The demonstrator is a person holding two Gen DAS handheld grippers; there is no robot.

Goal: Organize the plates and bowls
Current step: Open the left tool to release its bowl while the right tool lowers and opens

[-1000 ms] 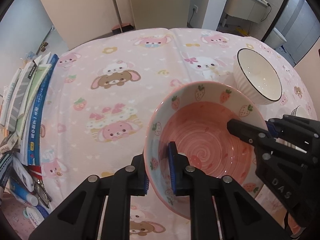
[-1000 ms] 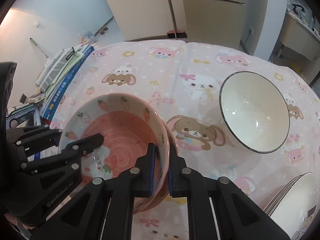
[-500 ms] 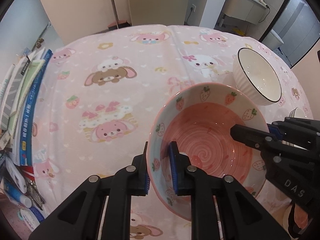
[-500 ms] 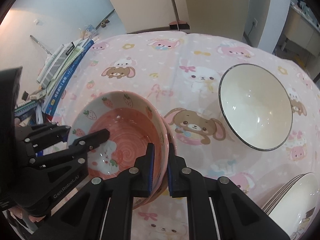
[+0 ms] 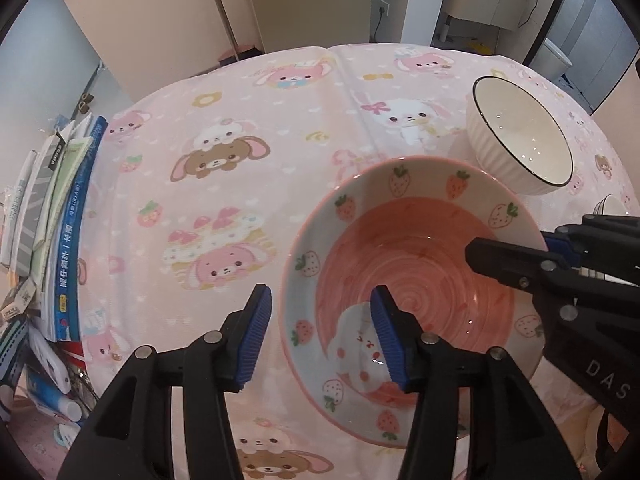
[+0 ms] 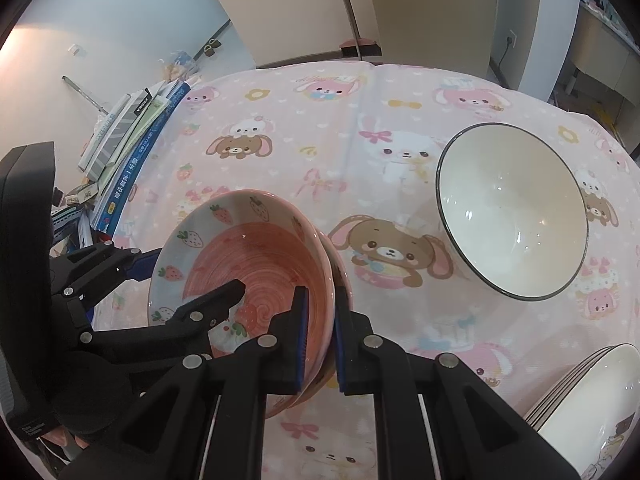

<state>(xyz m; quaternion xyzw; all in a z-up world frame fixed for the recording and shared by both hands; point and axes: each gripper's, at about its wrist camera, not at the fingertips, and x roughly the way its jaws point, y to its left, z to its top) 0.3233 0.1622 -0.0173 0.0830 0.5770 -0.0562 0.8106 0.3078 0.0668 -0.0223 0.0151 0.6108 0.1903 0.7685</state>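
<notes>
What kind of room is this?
Probably a home dining area beside a kitchen: a table under a pink cartoon-bunny tablecloth, a strawberry bowl and white bowl on it, and a refrigerator behind.

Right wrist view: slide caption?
Right hand-held gripper clamps pink strawberry bowl's rim; white bowl sits apart.

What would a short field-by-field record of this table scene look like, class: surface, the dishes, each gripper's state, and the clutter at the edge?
surface: pink cartoon-rabbit tablecloth
held dish: pink strawberry-print ceramic bowl
left gripper: jaws opening, astride the bowl's near rim, pads clear of it
right gripper: shut on the bowl's rim
other bowl: white ribbed bowl with dark rim, empty, upright
plates: stack of white plates, lower right in the right wrist view
edge clutter: row of books
</notes>
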